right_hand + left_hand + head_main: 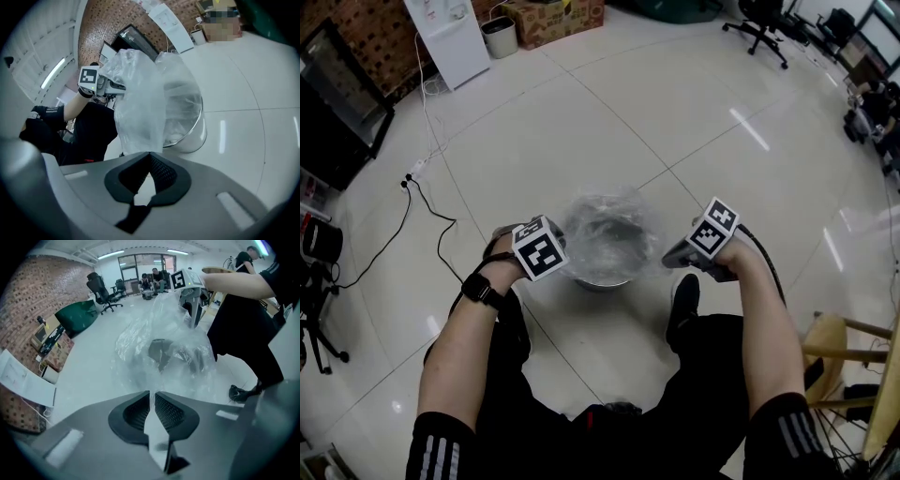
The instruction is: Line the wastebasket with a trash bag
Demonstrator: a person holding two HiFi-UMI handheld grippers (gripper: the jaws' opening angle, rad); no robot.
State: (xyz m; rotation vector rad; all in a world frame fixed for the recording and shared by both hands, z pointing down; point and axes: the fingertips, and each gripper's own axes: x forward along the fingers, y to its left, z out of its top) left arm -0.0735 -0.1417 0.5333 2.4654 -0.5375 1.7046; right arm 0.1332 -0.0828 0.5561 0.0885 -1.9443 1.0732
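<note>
**Lowering the liner over the bin.** The wastebasket (601, 279) stands on the glossy tiled floor (675, 112) just ahead of the person's feet, between the two grippers. The trash bag (609, 223) billows over and into it.

The right gripper (149, 153) has its jaws closed to a point on a bunched fold of the bag's rim. The left gripper (152, 393) has its jaws a narrow slit apart. The film runs up to that slit, and we judge the pinch there to be slack.

To do this step well, we would:
- keep the two sides of the bag's mouth well apart and level;
- bring both edges down outside the basket's lip together;
- let go of neither edge before it has turned over the lip, or trapped air may lift the bag out again.

**Materials.** The bag is thin, clear, crinkled film that catches glare and holds no shape of its own. The basket is round, with a smooth, shiny, metal-looking wall that we expect to give the film little grip. The jaw pads are black with a fine dimpled texture.
</note>
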